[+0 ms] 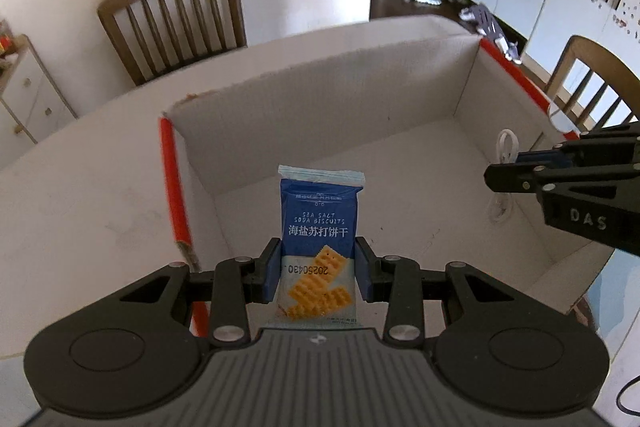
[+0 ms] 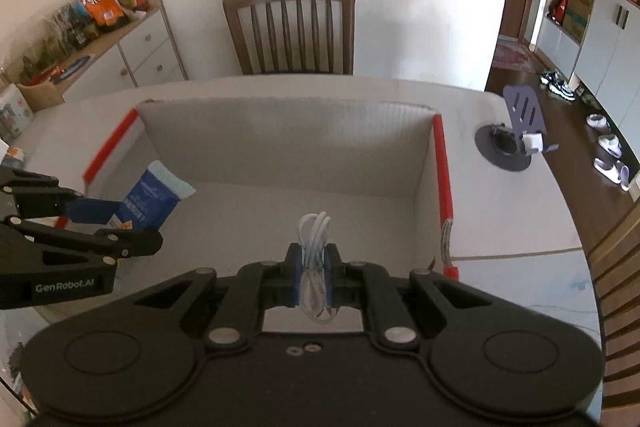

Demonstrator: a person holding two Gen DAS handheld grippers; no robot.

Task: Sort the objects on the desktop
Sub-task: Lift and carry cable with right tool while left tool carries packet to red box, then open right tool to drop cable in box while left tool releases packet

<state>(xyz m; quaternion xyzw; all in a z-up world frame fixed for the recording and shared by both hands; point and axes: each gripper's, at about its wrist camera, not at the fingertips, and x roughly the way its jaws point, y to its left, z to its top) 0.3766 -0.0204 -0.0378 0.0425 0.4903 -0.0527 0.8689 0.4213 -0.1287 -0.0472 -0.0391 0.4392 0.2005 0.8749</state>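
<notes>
My left gripper (image 1: 318,275) is shut on a blue soda biscuit packet (image 1: 320,223), held upright over the near left part of an open white cardboard box (image 1: 320,107) with red edges. The packet also shows in the right wrist view (image 2: 150,201), with the left gripper (image 2: 92,223) beside it. My right gripper (image 2: 314,277) is shut on a coiled white cable (image 2: 316,247) and holds it over the box's near edge. In the left wrist view the right gripper (image 1: 516,171) and the cable (image 1: 505,163) are at the box's right side.
The box stands on a white table (image 1: 80,195). A wooden chair (image 2: 290,27) stands behind the table, another chair (image 1: 592,83) at the right. A purple phone stand (image 2: 520,123) with a white charger sits on the table right of the box. A white cabinet (image 2: 132,47) is at the far left.
</notes>
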